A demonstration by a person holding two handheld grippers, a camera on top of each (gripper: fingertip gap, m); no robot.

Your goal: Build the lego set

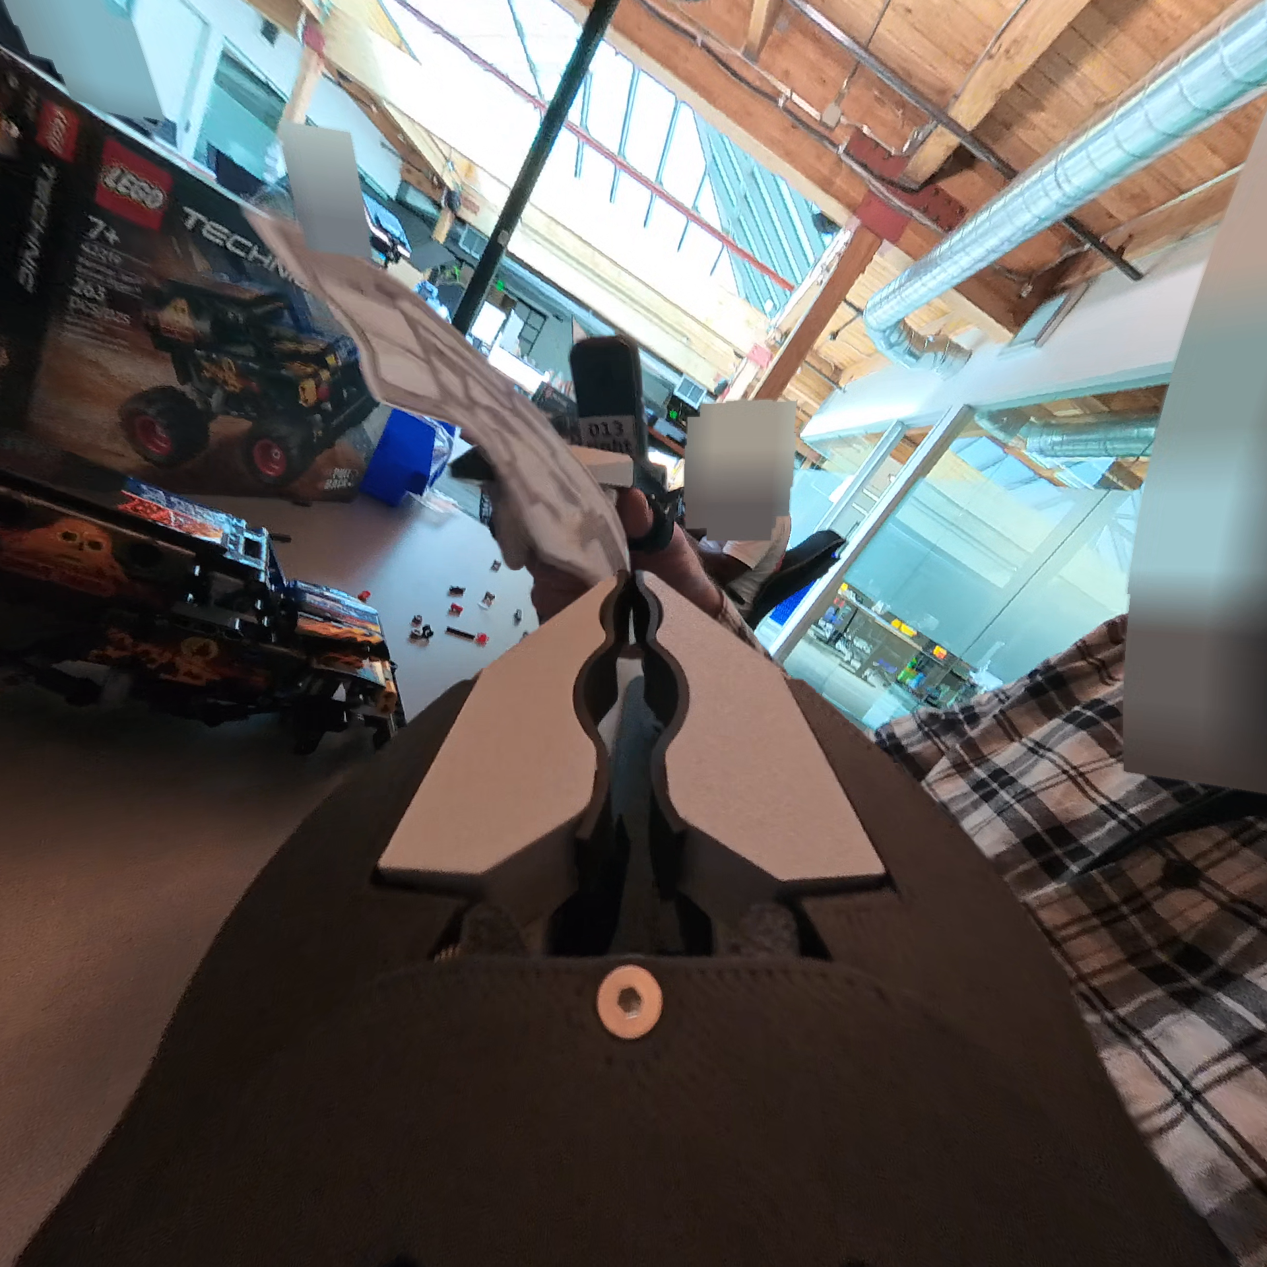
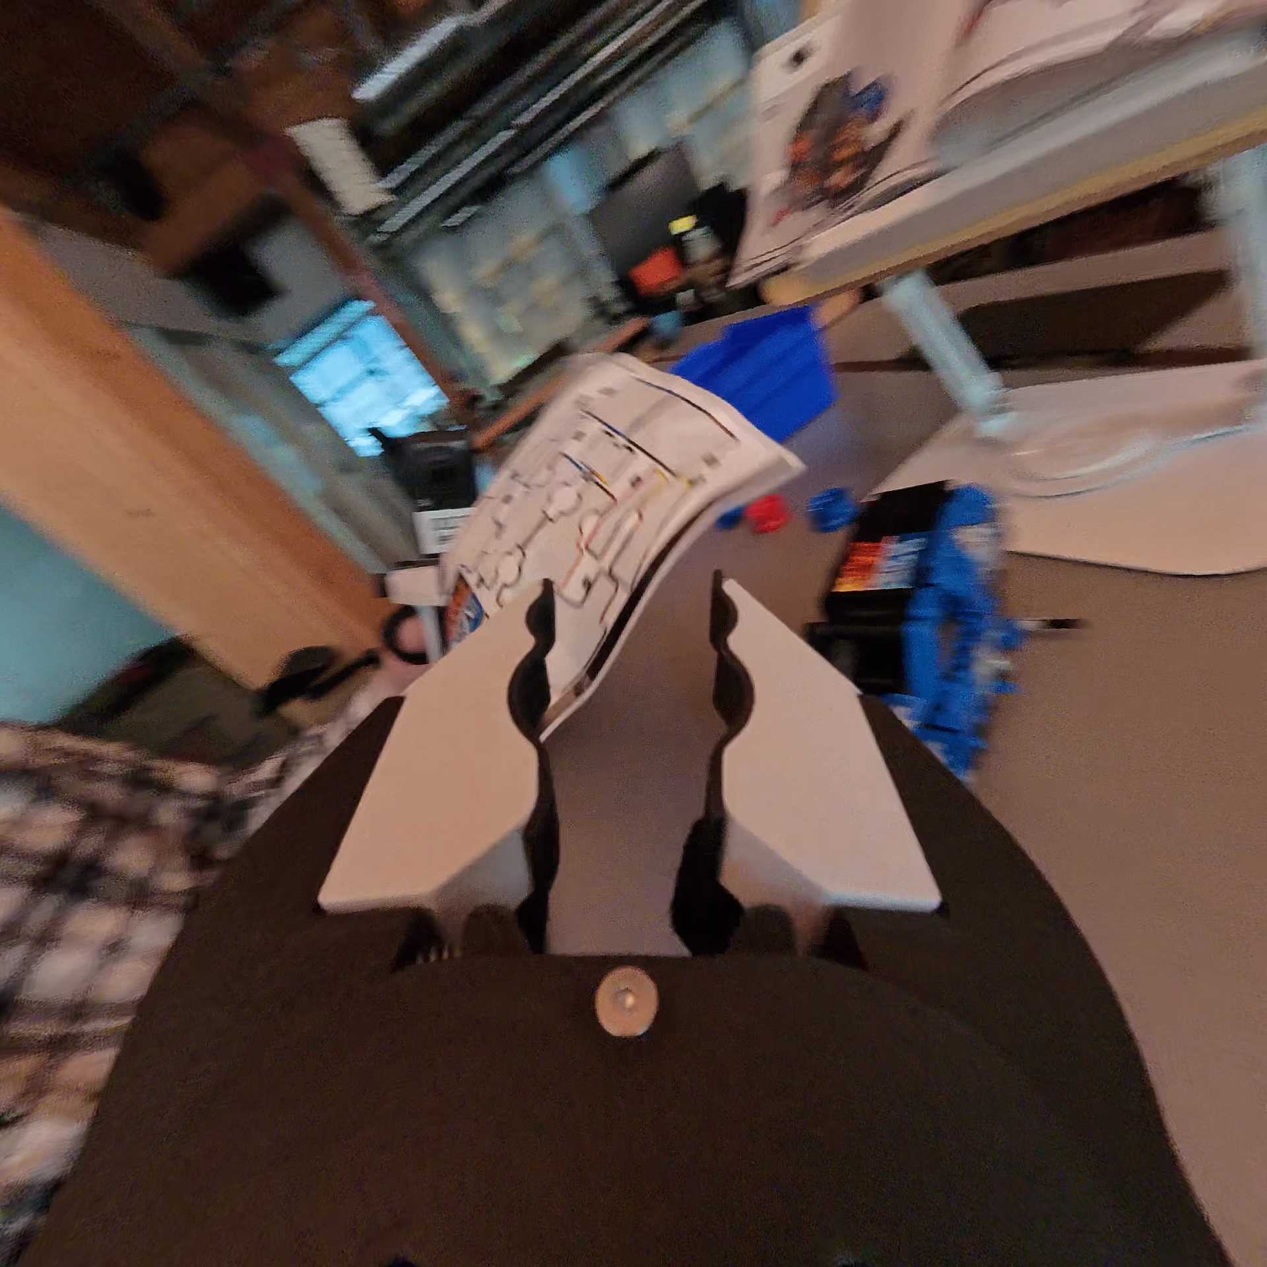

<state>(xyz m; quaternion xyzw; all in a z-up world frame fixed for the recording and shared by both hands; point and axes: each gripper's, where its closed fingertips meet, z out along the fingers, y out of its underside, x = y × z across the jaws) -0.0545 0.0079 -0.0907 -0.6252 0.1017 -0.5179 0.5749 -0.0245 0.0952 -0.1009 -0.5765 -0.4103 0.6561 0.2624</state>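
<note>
My left gripper [image 1: 629,583] is shut, and its tips pinch the edge of a printed paper sheet [image 1: 439,363] that curves up and to the left. The partly built Lego truck [image 1: 206,617], black with orange flame panels, stands on the table at the left. Several small loose pieces [image 1: 452,617] lie beyond it. My right gripper [image 2: 631,588] is open and empty above the table. The same sheet [image 2: 617,493] hangs just beyond its left finger. The blurred view shows the truck [image 2: 925,603] at the right. The right gripper also shows far off in the left wrist view [image 1: 607,411].
The Lego set box [image 1: 171,329] stands at the back left. A blue bin [image 1: 404,452] sits behind the pieces and shows in the right wrist view [image 2: 768,384]. A person's plaid shirt [image 1: 1097,891] fills the right. A white table leg [image 2: 946,350] stands farther back.
</note>
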